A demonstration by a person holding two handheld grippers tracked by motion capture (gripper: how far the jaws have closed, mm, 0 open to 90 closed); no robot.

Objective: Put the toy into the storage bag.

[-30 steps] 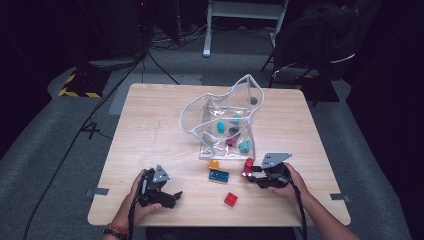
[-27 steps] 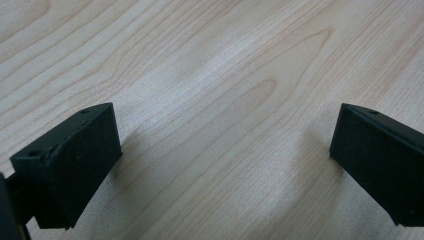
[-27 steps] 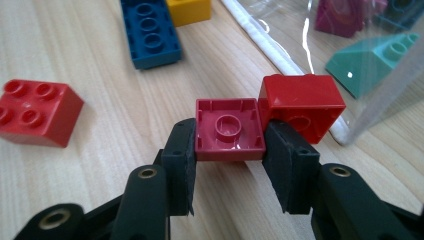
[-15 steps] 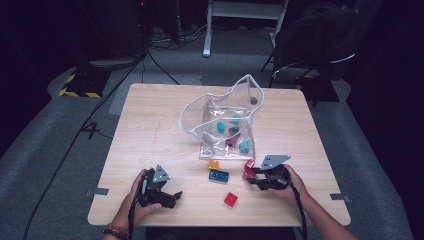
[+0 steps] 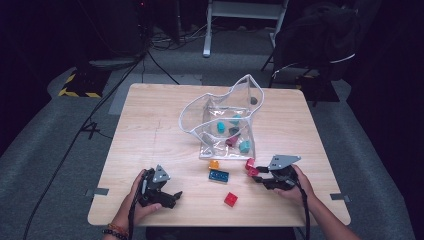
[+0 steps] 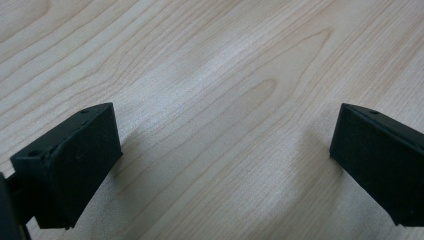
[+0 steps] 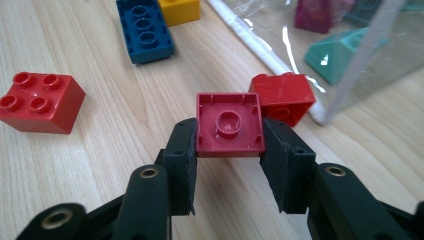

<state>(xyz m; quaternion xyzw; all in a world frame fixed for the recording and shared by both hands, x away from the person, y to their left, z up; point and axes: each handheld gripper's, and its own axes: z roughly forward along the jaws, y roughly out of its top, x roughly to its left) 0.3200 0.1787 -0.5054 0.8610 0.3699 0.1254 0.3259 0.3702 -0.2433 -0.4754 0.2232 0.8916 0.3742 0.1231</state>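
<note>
- Right claw (image 7: 229, 165): clamped on a small red brick (image 7: 229, 125), one jaw on each side; the brick's hollow underside faces the camera. In the high view this claw (image 5: 257, 175) sits near the front right part of the desk (image 5: 150, 130).
- Second red brick (image 7: 283, 96): lies on the desk just behind the held one, apparently touching the white-trimmed edge of the bag.
- Clear plastic bag (image 5: 227, 117): lies open near the desk's centre, holding teal, dark and maroon pieces.
- Blue brick (image 5: 218, 175): long, flat on the desk in front of the bag, studs up.
- Yellow brick (image 5: 214, 164): just beside the blue one, nearer the bag.
- Loose red four-stud brick (image 5: 230, 199): alone near the front edge, apart from the rest.
- Left claw (image 5: 172, 197): jaws spread wide over bare wood at the front left, holding nothing.
- Writing: stud tops are too small to read; no brand or label legible anywhere.
</note>
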